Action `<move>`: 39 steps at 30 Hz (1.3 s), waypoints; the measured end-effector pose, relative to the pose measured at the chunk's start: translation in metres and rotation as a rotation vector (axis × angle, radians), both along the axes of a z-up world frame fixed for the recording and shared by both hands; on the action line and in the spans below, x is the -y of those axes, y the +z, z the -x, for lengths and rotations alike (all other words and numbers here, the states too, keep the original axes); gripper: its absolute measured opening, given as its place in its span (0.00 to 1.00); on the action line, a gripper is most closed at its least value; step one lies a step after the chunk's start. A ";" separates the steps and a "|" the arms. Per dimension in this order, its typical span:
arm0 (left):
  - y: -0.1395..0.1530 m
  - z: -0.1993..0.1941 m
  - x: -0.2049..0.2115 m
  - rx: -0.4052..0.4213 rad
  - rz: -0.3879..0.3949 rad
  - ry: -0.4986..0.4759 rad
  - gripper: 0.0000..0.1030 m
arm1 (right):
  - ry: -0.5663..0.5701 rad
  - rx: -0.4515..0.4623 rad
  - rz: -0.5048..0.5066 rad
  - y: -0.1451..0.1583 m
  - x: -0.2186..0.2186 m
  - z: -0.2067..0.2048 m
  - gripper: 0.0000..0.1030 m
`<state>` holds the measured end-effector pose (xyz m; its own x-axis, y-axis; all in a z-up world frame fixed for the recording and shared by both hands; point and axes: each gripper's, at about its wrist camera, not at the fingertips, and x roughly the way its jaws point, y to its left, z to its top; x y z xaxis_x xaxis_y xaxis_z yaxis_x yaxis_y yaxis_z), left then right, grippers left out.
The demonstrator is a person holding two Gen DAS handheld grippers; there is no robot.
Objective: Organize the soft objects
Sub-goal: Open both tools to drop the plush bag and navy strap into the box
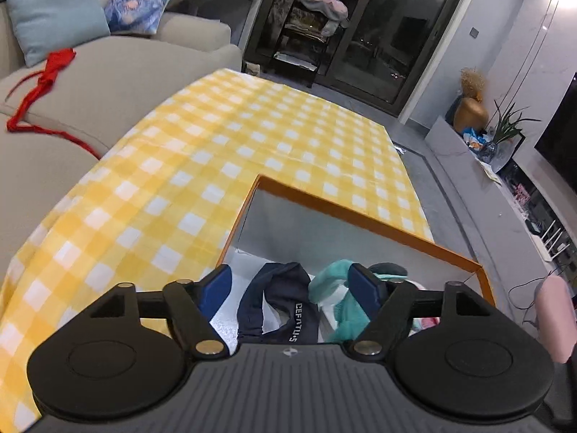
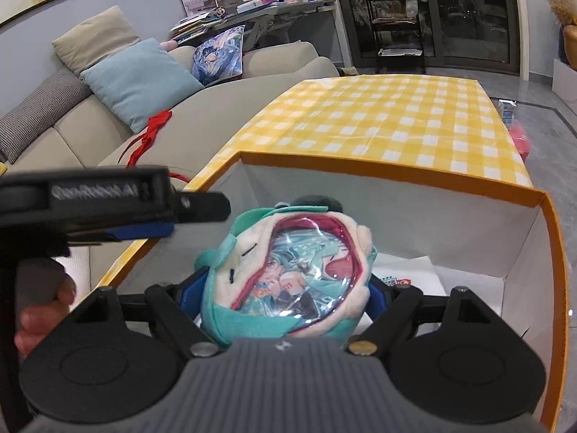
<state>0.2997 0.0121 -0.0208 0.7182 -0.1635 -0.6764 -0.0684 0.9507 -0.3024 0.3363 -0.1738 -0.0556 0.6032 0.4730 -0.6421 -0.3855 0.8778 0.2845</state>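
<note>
An orange-rimmed box [image 1: 360, 213] with white inner walls stands on the yellow checked tablecloth [image 1: 216, 151]. In the left wrist view my left gripper [image 1: 294, 285] is open above the box, over a navy cloth item [image 1: 285, 299] and a teal plush part [image 1: 335, 281] lying inside. In the right wrist view my right gripper [image 2: 285, 292] is shut on a teal and cream plush pouch [image 2: 285, 270] with a printed anime window, held over the box [image 2: 389, 167]. The left gripper's finger [image 2: 144, 231] shows at the left of that view.
A beige sofa [image 2: 90, 133] with a light blue cushion [image 2: 139, 79] and a red ribbon [image 2: 151, 130] runs along the table's left side. The ribbon also shows in the left wrist view [image 1: 47, 79]. A dark shelf rack [image 1: 306, 36] and a white cabinet with plants [image 1: 479, 133] stand beyond.
</note>
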 end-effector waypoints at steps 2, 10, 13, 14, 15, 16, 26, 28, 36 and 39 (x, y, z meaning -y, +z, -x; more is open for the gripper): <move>0.008 0.002 0.004 0.002 -0.035 0.024 0.85 | -0.002 -0.002 -0.003 0.000 0.001 -0.001 0.80; 0.023 0.010 0.014 0.041 -0.201 0.045 0.86 | -0.015 -0.005 0.009 0.001 -0.001 -0.002 0.81; 0.019 0.010 0.013 0.015 -0.212 0.033 0.86 | -0.024 0.006 0.022 0.003 -0.002 0.000 0.83; 0.019 0.010 0.013 0.015 -0.228 0.043 0.86 | -0.027 0.008 0.025 0.003 -0.003 0.001 0.83; 0.018 0.012 0.013 0.022 -0.246 0.058 0.86 | -0.029 0.010 0.026 0.003 -0.003 0.001 0.83; 0.018 0.013 0.014 0.034 -0.270 0.075 0.86 | -0.029 0.012 0.027 0.004 -0.003 0.002 0.83; 0.030 0.019 0.012 0.051 -0.314 0.087 0.86 | -0.028 0.040 0.070 0.007 -0.008 0.007 0.97; 0.033 0.020 0.010 0.052 -0.312 0.100 0.86 | -0.034 0.042 0.067 0.009 -0.006 0.008 0.97; 0.051 0.030 0.003 0.056 -0.302 0.145 0.87 | -0.048 0.086 0.068 0.031 -0.004 0.027 0.97; 0.061 0.037 0.004 0.063 -0.317 0.141 0.87 | -0.054 0.110 0.081 0.044 -0.004 0.038 0.97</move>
<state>0.2623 0.0079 0.0402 0.7604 0.1514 -0.6316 -0.1961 0.9806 -0.0011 0.2986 -0.1695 -0.0112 0.6951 0.3874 -0.6056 -0.3618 0.9164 0.1709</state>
